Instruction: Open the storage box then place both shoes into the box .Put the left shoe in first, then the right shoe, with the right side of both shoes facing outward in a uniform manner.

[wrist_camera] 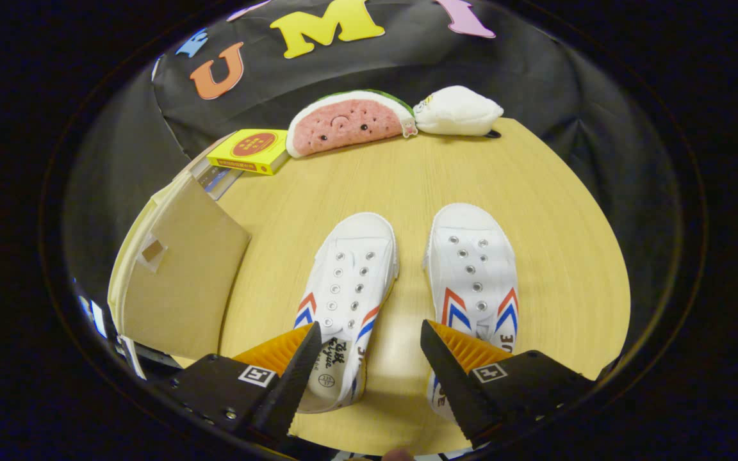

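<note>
A: Which step are we on?

B: By my reading, the box is already opened. The cardboard storage box [180, 282] sits at about nine o'clock from the gripper [369, 358], its tan flap [183, 275] swung up and facing us. Neither shoe is in it yet, so loading the left shoe looks like the step in hand.

A: Where are the shoes?

B: Both on the round pale-wood table [407, 179], toes pointing to twelve o'clock. The white canvas left shoe with red and blue chevrons [346, 288] lies just ahead of the left finger, its heel partly under it. The matching white canvas right shoe [475, 275] lies ahead of the right finger.

A: And the tool?

B: Released, fingers spread wide, holding nothing. The bare table shows in the gap between them; I cannot tell whether either finger touches a shoe.

A: Next move?

B: Probably shift toward ten o'clock, straddle the left shoe's collar, clamp, then carry it to the box, keeping its right side outward.

A: Clutter?

B: At twelve o'clock, well beyond: a yellow carton [248, 151], a plush watermelon slice [346, 123] and a white plush toy [457, 111].
</note>
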